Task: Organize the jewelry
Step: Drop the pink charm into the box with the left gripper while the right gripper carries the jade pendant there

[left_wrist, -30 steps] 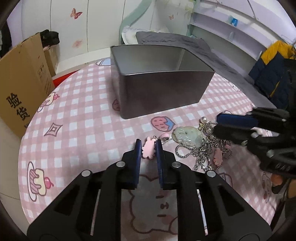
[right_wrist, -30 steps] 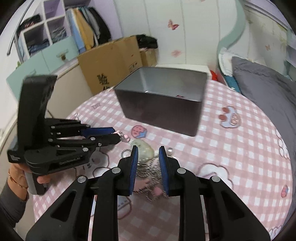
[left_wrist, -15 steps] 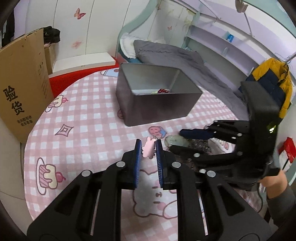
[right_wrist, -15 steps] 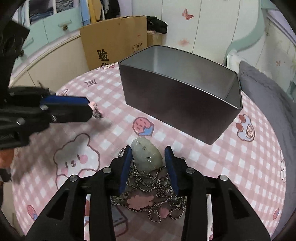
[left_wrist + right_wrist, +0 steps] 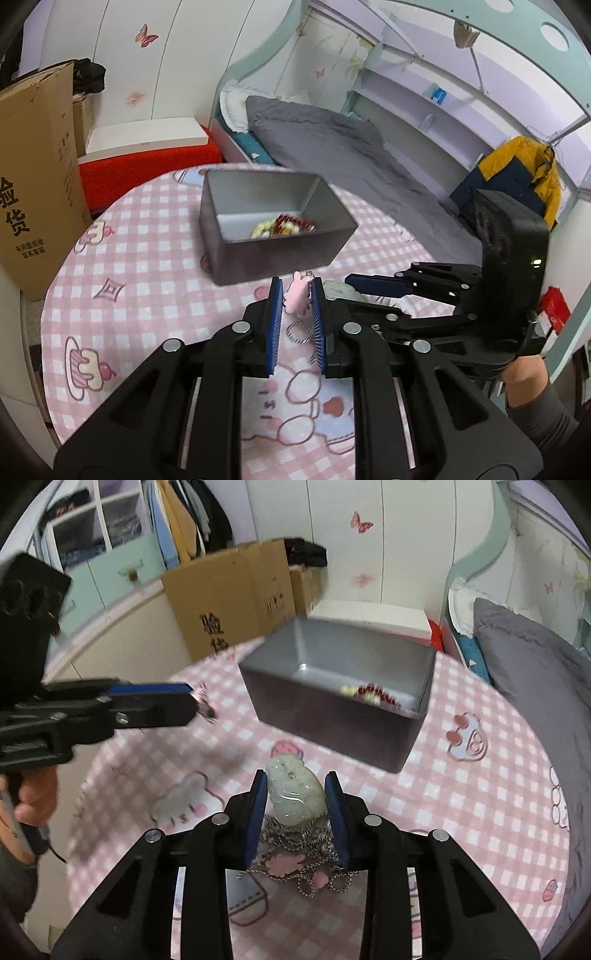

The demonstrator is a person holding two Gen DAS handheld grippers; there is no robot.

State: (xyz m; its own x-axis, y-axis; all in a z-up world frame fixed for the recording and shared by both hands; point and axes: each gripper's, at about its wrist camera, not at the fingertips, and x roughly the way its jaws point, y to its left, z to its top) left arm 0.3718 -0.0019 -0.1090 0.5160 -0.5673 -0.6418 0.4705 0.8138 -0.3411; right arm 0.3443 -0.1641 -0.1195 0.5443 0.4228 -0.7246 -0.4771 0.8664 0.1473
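Left gripper [image 5: 297,295] pinches a pink charm [image 5: 298,300], its ring dangling below the jaws. Right gripper [image 5: 295,794] straddles a pale carved jade pendant [image 5: 295,794], jaws just widened, contact unclear.

We are seeing bare cloth [image 5: 147,280] lying open left of the box [image 5: 273,254], its top unblocked.

One tin [image 5: 273,254] ahead of both claws; one pink charm [image 5: 298,298] between left pads; one jade pendant [image 5: 295,794] between right pads; two cardboard boxes [image 5: 236,602].
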